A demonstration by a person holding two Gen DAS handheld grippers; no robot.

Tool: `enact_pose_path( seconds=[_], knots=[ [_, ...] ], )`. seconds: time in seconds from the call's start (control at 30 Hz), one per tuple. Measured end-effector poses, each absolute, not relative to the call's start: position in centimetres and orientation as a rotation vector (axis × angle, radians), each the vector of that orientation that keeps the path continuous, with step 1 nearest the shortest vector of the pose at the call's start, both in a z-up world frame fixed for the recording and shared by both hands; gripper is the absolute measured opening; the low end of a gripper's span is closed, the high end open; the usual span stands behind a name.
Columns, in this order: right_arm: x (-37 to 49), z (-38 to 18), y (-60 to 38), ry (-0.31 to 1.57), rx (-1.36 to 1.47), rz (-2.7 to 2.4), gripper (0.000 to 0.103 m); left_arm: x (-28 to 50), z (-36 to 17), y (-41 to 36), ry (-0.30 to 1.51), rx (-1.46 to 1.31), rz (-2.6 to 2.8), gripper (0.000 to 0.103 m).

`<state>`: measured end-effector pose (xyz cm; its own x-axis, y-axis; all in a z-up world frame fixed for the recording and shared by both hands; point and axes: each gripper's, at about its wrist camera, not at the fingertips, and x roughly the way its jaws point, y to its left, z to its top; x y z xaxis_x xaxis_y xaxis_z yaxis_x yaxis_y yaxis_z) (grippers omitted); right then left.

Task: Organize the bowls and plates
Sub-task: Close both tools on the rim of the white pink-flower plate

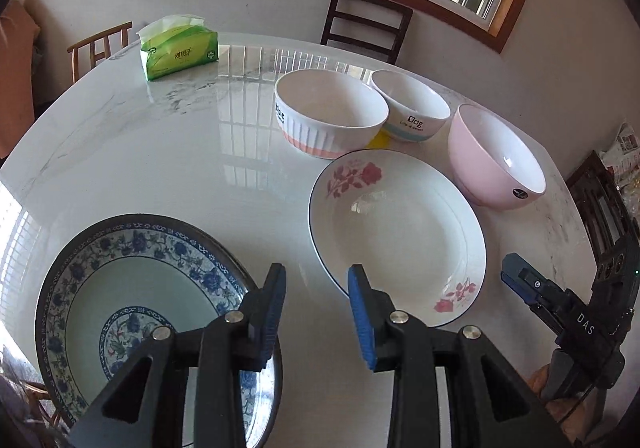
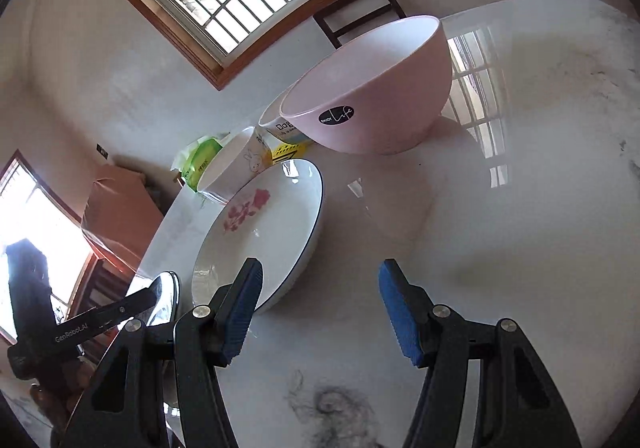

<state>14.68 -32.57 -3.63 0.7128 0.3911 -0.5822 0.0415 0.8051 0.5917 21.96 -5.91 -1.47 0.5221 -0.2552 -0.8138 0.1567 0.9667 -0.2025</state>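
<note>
A blue-patterned plate (image 1: 120,288) lies at the near left of the marble table (image 1: 160,152). A white rose plate (image 1: 400,236) lies to its right, also in the right wrist view (image 2: 276,216). Behind it stand a ribbed white bowl (image 1: 332,112), a small "Dog" bowl (image 1: 412,104) and a pink bowl (image 1: 492,156), which also shows in the right wrist view (image 2: 372,88). My left gripper (image 1: 317,280) is open and empty, above the gap between the two plates. My right gripper (image 2: 320,276) is open and empty, beside the rose plate's right edge; it also shows in the left wrist view (image 1: 516,276).
A green tissue pack (image 1: 180,48) sits at the table's far left. Chairs (image 1: 364,24) stand behind the table under the window. A yellow item (image 1: 378,138) lies between the bowls. A dark marble vein mark (image 2: 332,408) shows on the table below my right gripper.
</note>
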Motion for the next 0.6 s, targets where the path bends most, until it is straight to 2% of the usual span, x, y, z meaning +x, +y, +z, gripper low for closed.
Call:
enact_pose_path(
  seconds=[0.37, 0.6],
  knots=[
    [18.4, -4.5, -32.9, 0.799, 0.656, 0.220, 0.058, 27.6, -3.9, -6.0, 1.090, -0.193, -0.225, 0.033],
    [19.4, -5.0, -32.8, 0.836, 0.662, 0.226, 0.050, 29.2, -5.4, -6.0, 1.145, -0.225, -0.227, 0.033]
  ],
)
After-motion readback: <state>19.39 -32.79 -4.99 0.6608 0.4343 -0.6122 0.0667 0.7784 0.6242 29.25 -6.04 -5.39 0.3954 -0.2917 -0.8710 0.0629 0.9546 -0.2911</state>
